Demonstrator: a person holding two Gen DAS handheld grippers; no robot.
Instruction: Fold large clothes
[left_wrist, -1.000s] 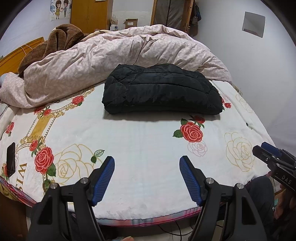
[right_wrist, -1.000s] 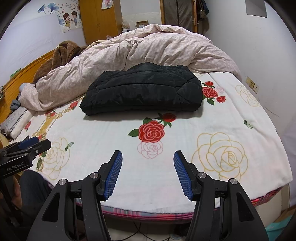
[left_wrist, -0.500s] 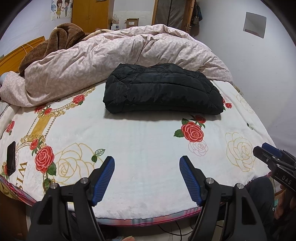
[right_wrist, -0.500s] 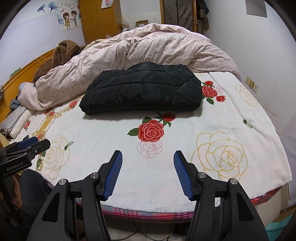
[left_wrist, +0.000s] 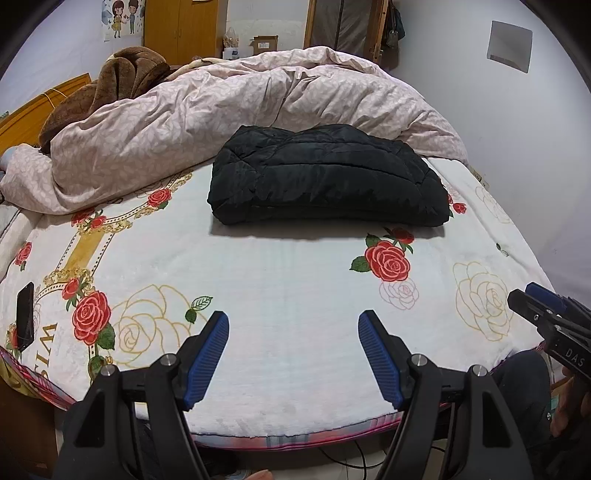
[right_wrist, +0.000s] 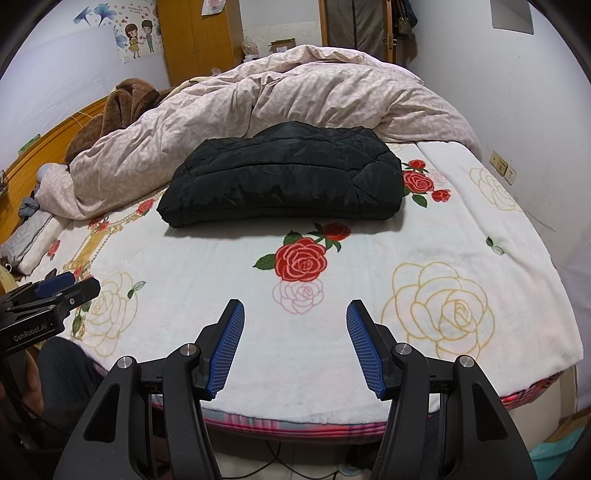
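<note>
Black jacket (left_wrist: 327, 175) sits folded at frame ctr; left gripper (left_wrist: 293, 354) & right gripper (right_wrist: 294, 345) jaws wide, empty; judged done, only edges need squaring.

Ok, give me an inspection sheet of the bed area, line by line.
Surface: rose-print blanket spread flat on the bed.
Job's things: black puffer jacket folded into a compact bundle, nothing touching it.
Clutter: pink duvet heaped behind it; brown blanket; phone near the left edge.
Grippers: left gripper and right gripper open, empty, over the near edge.
Cables: dark cable under the bed.
Surroundings: wooden wardrobe, cartoon poster.
</note>
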